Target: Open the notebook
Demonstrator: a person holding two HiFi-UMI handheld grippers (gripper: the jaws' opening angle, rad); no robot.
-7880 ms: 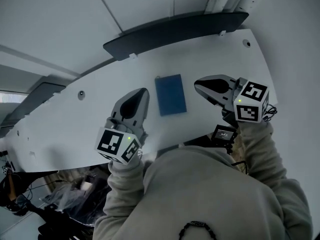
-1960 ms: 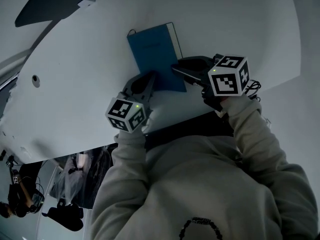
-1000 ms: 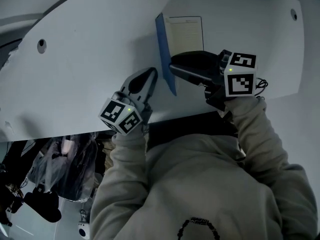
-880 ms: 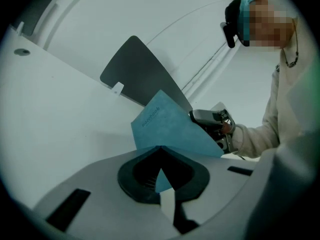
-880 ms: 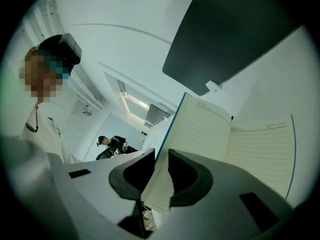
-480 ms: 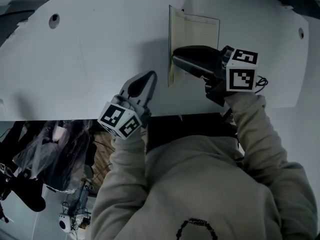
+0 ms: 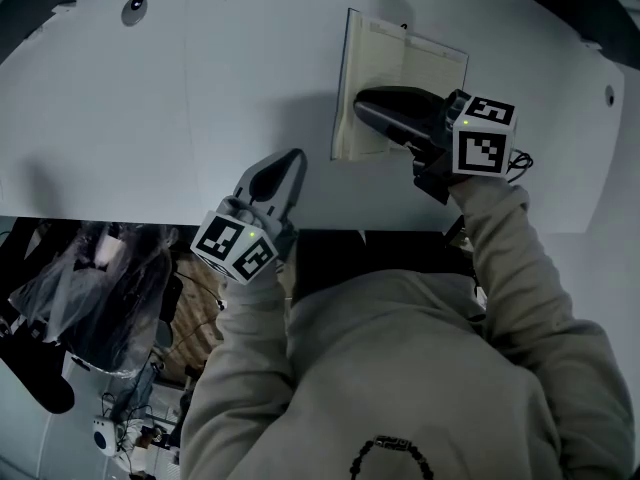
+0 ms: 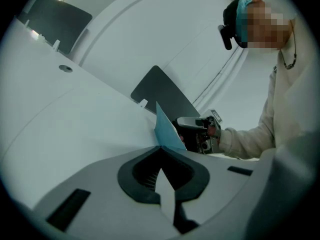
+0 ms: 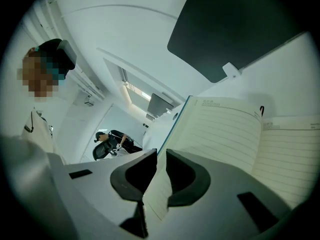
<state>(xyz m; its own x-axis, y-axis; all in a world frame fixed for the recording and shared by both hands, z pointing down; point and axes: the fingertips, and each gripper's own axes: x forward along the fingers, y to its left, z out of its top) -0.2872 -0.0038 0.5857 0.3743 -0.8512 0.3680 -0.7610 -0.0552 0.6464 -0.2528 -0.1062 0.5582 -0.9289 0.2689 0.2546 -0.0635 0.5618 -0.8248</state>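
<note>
notebook (image 7: 400, 68): rectangular, ruled cream pages | right gripper (image 7: 362, 103): jaws just closing, clamped on its raised blue cover | left gripper (image 7: 297, 156): jaws together, empty

White table (image 7: 200, 98), its curved near edge crossing the middle of the head view. A round hole (image 7: 134, 5) sits at upper left and a second hole (image 7: 609, 96) at far right. One notebook (image 7: 400, 58) lies directly on the table, upper centre-right, open to lined pages, with its blue cover (image 8: 167, 131) raised at the left. A dark panel (image 8: 165, 96) apparently stands at the far edge.
</note>
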